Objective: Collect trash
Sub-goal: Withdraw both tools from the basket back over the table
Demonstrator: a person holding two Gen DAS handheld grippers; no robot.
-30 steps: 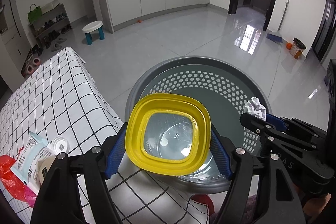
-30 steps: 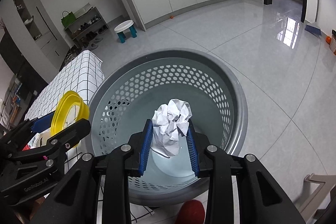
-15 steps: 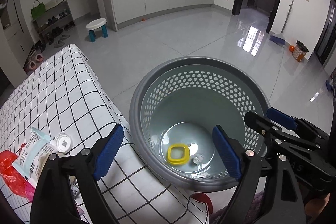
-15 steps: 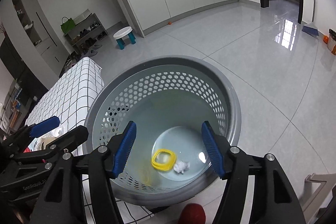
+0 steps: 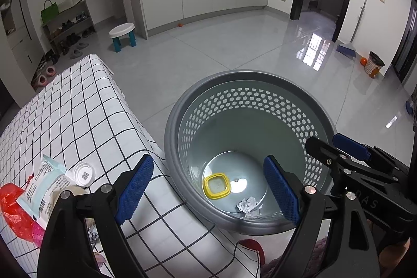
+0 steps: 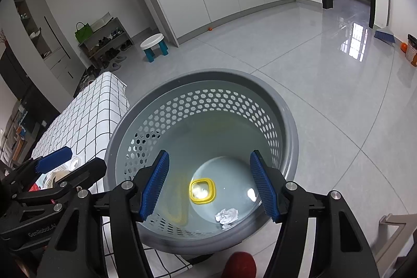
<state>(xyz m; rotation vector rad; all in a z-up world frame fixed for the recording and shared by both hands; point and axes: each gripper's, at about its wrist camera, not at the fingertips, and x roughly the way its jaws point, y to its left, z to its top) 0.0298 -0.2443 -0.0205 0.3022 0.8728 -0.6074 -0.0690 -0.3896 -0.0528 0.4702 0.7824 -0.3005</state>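
Note:
A grey perforated basket [image 5: 250, 100] [image 6: 286, 116] stands on the floor beside the checked table. On its bottom lie a yellow-rimmed clear lid [image 5: 217, 183] [image 6: 202, 190] and a crumpled white paper ball [image 5: 248, 205] [image 6: 226, 215]. My left gripper [image 5: 208, 189] is open and empty above the basket's near rim. My right gripper [image 6: 209, 186] is open and empty above the basket, to the right of the left one. More trash lies on the table: a white packet [image 5: 43, 186], a small white cap [image 5: 84, 173] and a red bag [image 5: 13, 210].
The table with a black-and-white checked cloth [image 5: 65, 116] [image 6: 86, 108] sits left of the basket. A red object [image 6: 238, 265] shows at the bottom edge. A small stool [image 5: 122, 33], a shoe rack [image 5: 67, 25] and cabinets stand far off across the tiled floor.
Both grippers opened. The yellow lid dropped from the left and the paper ball from the right; both now lie on the basket's bottom. The grippers rose slightly.

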